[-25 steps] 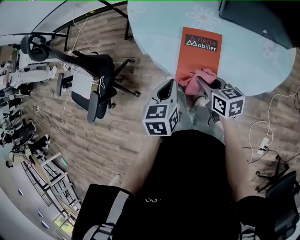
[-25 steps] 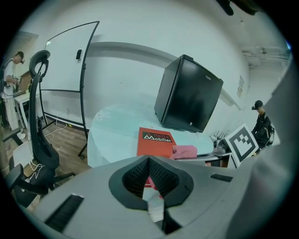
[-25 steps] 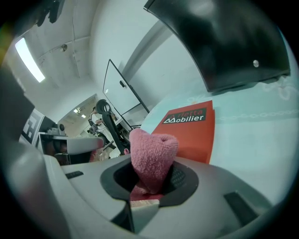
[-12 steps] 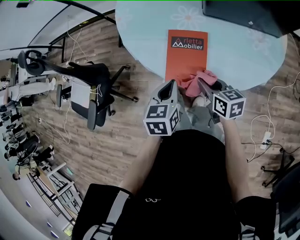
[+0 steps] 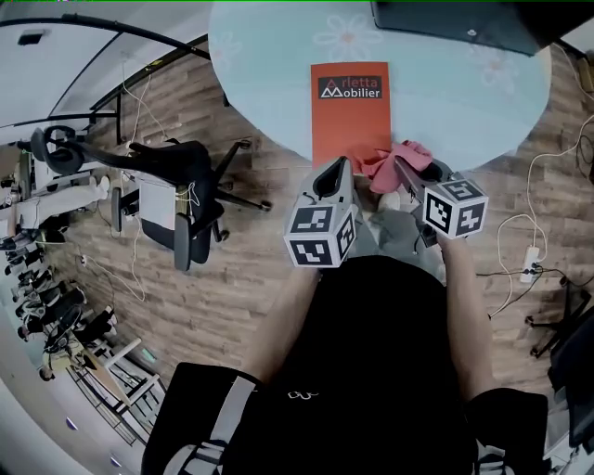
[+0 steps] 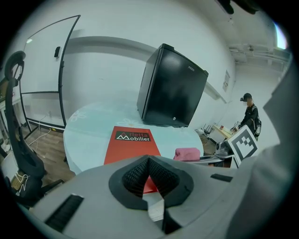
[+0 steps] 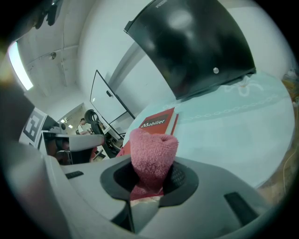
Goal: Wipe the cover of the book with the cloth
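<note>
An orange-red book (image 5: 348, 111) with a dark title band lies flat on the round pale-blue table (image 5: 269, 83), its near end at the table's edge. My right gripper (image 5: 408, 169) is shut on a pink cloth (image 5: 399, 160), which bunches up out of the jaws beside the book's near right corner. In the right gripper view the cloth (image 7: 152, 156) fills the jaw hollow of the gripper (image 7: 154, 179), with the book (image 7: 156, 123) beyond it. My left gripper (image 5: 327, 181) hangs shut and empty just short of the book's near end. The left gripper view shows the book (image 6: 133, 144) and cloth (image 6: 187, 153).
A black box-shaped appliance (image 5: 455, 23) stands at the table's far side. A black office chair (image 5: 186, 199) is on the wooden floor to the left. A power strip (image 5: 531, 263) with cables lies on the floor at right. A person (image 6: 250, 116) stands in the background.
The head view has swung: table and book now sit further left and lower in it. Both grippers hold their places in the view, so the cloth is now at the book's near right corner.
</note>
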Demonstrator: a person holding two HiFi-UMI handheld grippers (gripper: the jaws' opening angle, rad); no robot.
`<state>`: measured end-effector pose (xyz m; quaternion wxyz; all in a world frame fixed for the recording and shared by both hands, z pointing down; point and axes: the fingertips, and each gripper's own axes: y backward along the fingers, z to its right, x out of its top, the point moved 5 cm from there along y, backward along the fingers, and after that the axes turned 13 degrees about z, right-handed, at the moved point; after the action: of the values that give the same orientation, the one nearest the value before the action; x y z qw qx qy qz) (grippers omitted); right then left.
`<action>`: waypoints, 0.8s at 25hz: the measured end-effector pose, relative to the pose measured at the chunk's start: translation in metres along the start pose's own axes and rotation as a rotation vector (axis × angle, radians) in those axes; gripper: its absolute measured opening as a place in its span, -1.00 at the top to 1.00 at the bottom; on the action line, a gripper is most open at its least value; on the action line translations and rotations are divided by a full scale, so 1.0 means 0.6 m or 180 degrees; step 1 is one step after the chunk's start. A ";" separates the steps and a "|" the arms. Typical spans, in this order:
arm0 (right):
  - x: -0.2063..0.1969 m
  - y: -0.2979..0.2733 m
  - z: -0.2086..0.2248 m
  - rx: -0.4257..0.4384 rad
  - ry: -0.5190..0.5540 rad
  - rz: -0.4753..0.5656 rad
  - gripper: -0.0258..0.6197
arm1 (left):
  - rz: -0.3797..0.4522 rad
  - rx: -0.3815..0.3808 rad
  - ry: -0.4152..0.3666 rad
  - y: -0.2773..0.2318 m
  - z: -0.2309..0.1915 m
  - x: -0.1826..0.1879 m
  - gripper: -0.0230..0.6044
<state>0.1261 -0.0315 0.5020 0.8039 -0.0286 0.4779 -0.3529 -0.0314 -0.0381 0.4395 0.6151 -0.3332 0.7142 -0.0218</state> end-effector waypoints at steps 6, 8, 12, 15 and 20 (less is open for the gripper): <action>0.036 0.017 -0.013 0.0059 -0.0095 0.0334 0.60 | 0.0077 -0.0054 -0.0033 -0.005 0.009 0.013 0.88; 0.060 0.019 -0.028 0.0133 -0.0022 0.0459 0.60 | 0.0159 -0.0049 -0.0033 -0.008 0.008 0.028 0.88; 0.115 0.025 -0.054 0.0284 0.0148 0.0723 0.60 | 0.0332 0.0007 -0.0027 -0.012 -0.005 0.057 0.88; 0.151 0.030 -0.074 0.0417 0.0225 0.0957 0.60 | 0.0402 0.0125 -0.0022 -0.012 -0.025 0.069 0.88; 0.202 0.035 -0.096 0.0520 0.0474 0.1243 0.60 | 0.0632 0.0195 -0.0359 -0.010 -0.027 0.111 0.88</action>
<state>0.1277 -0.0714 0.3720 0.8191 0.1558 0.5023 -0.2293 -0.0446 -0.0826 0.3887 0.6633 -0.2426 0.7070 0.0361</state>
